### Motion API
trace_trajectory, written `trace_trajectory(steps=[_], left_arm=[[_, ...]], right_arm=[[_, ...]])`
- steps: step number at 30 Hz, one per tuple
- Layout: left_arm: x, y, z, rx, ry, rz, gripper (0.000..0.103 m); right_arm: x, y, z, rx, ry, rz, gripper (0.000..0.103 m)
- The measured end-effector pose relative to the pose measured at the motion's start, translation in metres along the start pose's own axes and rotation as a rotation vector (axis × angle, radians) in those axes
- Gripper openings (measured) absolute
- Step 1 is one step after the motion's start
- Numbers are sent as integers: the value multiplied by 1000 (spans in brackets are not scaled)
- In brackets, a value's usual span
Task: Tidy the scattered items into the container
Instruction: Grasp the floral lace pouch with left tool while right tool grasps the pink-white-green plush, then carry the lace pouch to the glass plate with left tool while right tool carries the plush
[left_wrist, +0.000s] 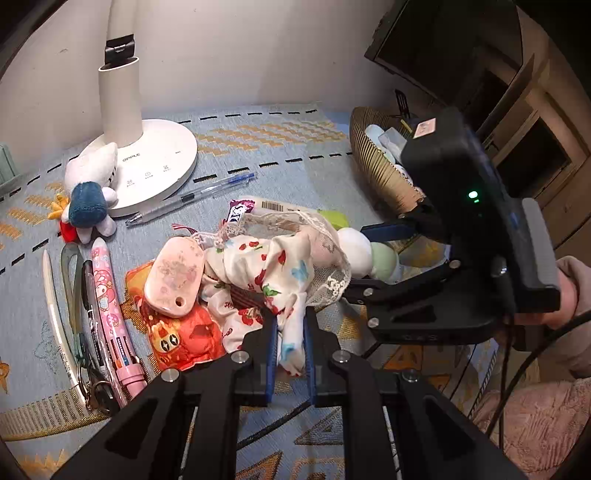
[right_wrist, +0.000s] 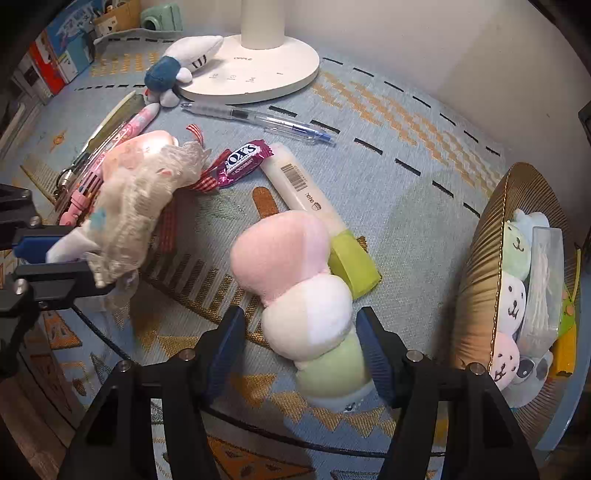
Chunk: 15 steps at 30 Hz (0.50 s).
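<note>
Warm indoor light is falling from above, brightening the white lamp base (left_wrist: 155, 166) and pale wall. Soft shadows are pooling beneath each tool. Fisheye distortion is bending the worktop (right_wrist: 388, 155) edges; black vignetting is filling the corners. The lace pouch (right_wrist: 136, 206) is showing slight blur.

Lamp (left_wrist: 122, 92) column cut off at top edge in both views. Dango plush (left_wrist: 364, 251) mostly hidden behind floral pouch (left_wrist: 273, 273) and right gripper (left_wrist: 354, 258) in left view. Basket (right_wrist: 480, 280) contents partly occluded by its wall. Candy (left_wrist: 240, 212) label unreadable in left view. Person's hand (left_wrist: 565, 295) cropped at right edge.
</note>
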<state>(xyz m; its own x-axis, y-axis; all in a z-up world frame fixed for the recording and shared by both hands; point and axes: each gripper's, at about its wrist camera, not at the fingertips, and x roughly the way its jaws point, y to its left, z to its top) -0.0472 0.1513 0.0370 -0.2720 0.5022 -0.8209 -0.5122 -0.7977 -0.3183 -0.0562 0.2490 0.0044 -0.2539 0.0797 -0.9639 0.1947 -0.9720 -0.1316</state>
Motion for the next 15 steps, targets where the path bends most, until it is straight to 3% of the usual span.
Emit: trace_trajectory(steps=[2, 5, 7, 8, 15], left_arm=[[-7, 2, 0, -18, -10, -15, 9], [-15, 6, 2, -55, -30, -41, 9], [-22, 9, 3, -80, -48, -50, 9], [-26, 10, 3, -91, -57, -57, 9], [-58, 8, 5, -151, -133, -105, 9]], right_arm=[[6, 0, 3, 23, 13, -17, 63], [7, -10, 4, 129, 12, 41, 61], [3, -11, 1, 149, 17, 50, 47], [1, -11, -2, 160, 27, 68, 46], [-25, -28, -46, 391, 41, 452, 45]])
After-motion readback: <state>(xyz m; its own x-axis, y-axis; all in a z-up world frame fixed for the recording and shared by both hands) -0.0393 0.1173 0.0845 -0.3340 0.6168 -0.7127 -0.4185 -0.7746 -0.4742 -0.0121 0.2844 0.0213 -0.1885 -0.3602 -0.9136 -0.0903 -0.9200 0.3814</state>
